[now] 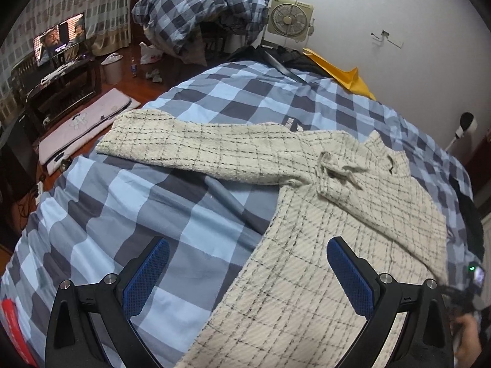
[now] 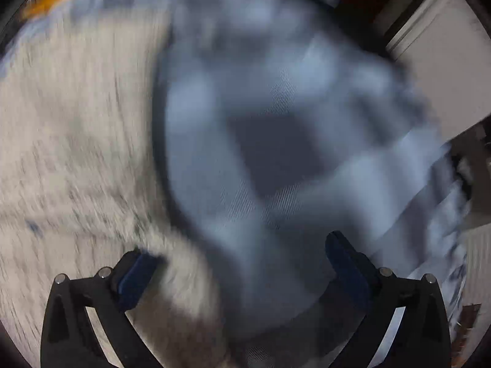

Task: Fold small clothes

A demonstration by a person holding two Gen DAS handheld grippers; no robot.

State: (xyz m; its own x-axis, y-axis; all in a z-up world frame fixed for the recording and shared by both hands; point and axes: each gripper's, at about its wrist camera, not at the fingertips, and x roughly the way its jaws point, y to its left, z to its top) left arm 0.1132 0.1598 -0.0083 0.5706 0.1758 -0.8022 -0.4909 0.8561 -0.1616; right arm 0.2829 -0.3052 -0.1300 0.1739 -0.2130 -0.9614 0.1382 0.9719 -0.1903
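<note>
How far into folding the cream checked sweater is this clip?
Early. One sleeve of the cream sweater already lies across the chest. The left gripper hovers open, holding nothing. The right gripper is open in a blurred view at the sweater's edge. The other sleeve lies outstretched, body unfolded.

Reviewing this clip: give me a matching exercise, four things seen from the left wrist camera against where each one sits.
Things:
1. cream checked sweater
2. box fan
3. TV screen
4. yellow cloth

Places:
A. on a dark stand on the far left
B. spread on the checked bedcover
C. against the white wall, past the bed
D. at the bed's far edge by the wall

Pairs: 1-B, 2-C, 3-A, 4-D
</note>
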